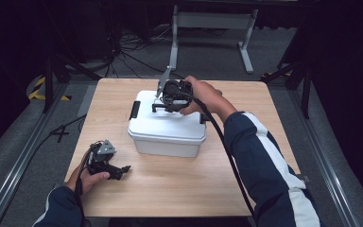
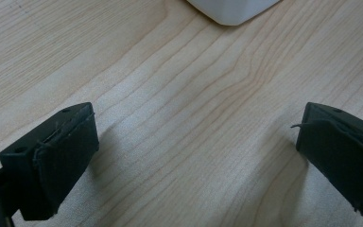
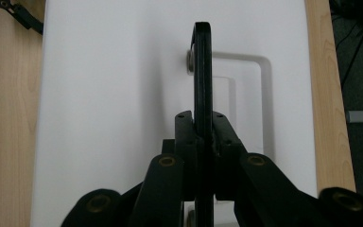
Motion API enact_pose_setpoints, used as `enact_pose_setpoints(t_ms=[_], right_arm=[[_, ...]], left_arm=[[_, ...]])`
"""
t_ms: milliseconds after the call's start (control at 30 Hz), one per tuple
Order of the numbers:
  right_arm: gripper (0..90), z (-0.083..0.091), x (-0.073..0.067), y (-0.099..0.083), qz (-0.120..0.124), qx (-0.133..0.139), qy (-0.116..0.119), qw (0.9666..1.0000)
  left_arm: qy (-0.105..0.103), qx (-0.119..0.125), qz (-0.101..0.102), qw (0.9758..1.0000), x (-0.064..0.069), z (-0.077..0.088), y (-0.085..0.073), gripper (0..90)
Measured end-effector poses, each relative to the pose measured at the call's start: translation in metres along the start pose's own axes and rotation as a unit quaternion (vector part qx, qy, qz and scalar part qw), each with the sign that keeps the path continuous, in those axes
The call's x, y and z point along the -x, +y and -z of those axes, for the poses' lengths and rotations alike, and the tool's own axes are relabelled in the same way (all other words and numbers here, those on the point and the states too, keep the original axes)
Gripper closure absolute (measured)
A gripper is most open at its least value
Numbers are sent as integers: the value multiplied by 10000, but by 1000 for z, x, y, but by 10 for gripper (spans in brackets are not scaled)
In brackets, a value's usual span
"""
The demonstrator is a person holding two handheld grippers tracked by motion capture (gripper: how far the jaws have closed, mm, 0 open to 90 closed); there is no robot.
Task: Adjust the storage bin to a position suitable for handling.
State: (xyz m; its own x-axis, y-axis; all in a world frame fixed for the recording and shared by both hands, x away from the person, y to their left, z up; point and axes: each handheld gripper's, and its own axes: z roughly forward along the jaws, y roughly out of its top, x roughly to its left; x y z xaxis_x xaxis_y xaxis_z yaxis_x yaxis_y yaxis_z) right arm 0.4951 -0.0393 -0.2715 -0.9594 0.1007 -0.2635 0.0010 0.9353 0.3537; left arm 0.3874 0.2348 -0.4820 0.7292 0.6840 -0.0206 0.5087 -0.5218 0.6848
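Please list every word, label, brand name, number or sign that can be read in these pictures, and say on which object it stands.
None: no readable text stands on anything.
White storage box: plain lid and walls, no label.
Black handle on the lid: no marking.
Wooden table: bare grain.
Left gripper and right gripper: no brand or number can be read.

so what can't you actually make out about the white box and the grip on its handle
- Inside of the white box: hidden by its shut lid, high view.
- Black handle: its near end is covered by the right gripper clamped on it, right gripper view.
- Box's right side latch: mostly behind the forearm and cable, high view.
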Motion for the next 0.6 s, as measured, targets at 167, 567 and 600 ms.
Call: enact_pose_setpoints(t_ms=[167,567,600], right_arm=[[844,11,3,-2,8,112,-56,9999],[844,28,2,-12,-6,65,-173,9998],[844,29,2,-14,6,63,-155,9999]], left_arm=[[2,-3,-4,10000,0,0,0,4],[12,-3,0,10000,0,0,0,4],[12,-3,0,10000,0,0,0,4]])
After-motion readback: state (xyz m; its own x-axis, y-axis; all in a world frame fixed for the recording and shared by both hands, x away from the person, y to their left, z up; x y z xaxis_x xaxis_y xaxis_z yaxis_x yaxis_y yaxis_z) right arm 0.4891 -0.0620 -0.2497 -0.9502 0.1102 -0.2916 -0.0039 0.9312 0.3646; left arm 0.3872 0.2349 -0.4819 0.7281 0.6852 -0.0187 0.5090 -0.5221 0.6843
